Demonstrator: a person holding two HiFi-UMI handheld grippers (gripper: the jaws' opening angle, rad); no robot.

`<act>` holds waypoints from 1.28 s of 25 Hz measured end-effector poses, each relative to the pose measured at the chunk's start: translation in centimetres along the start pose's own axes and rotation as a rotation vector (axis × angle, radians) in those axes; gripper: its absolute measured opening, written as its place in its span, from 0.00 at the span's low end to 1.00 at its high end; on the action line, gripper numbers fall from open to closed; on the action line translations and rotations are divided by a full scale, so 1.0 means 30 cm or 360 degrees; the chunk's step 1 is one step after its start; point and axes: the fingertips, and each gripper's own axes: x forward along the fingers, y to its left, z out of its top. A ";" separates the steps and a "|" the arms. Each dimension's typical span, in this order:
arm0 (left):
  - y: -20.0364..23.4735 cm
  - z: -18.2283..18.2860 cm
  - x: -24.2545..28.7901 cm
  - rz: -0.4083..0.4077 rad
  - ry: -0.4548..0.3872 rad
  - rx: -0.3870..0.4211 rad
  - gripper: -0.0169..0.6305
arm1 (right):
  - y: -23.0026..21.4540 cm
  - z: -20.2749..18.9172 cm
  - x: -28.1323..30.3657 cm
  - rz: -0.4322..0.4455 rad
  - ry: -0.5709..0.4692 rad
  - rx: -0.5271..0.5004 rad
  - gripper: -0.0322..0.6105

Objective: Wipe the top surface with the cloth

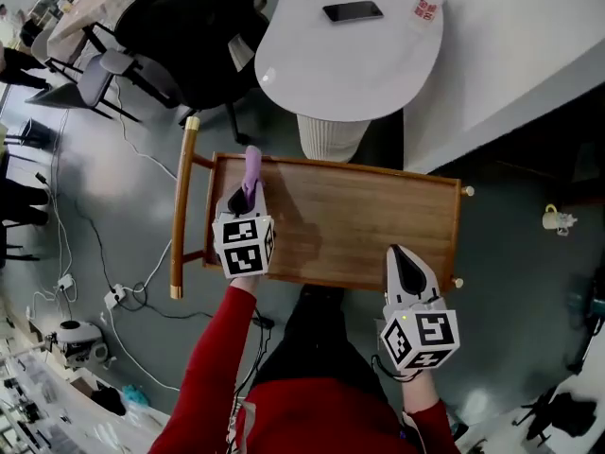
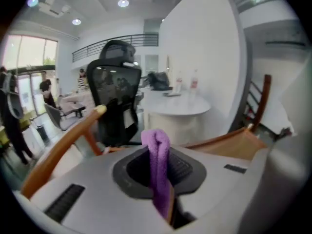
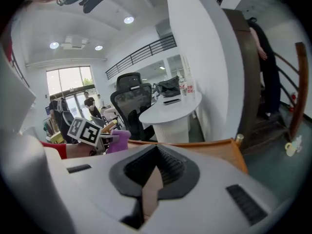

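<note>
Arm outstretched, left gripper [image 1: 248, 195] clamped on cloth [image 1: 252, 165] over wooden top [image 1: 359, 225]; right gripper [image 1: 403, 255] (jaws together, empty) at near edge.

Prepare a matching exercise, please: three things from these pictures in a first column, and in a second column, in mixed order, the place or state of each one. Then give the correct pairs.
Column one:
1. purple cloth
2. black phone
3. right gripper

Column two:
a. shut on nothing, at the near edge of the wooden top
b. clamped in the left gripper
c. lying on the white round table

Pairs: 1-b; 2-c; 3-a
</note>
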 end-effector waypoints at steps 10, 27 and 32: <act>-1.298 0.103 -0.208 -0.1377 -0.0050 -0.0042 0.10 | -0.284 -0.134 -0.490 -0.0676 -0.0216 0.0334 0.05; -0.323 -0.223 0.049 -0.0241 0.0240 0.0125 0.10 | -0.132 -0.053 -0.272 -0.0199 -0.0079 0.0103 0.05; 0.123 -0.306 -0.019 0.0143 0.0307 0.0068 0.10 | 0.050 -0.036 -0.140 0.0053 0.0000 -0.0035 0.05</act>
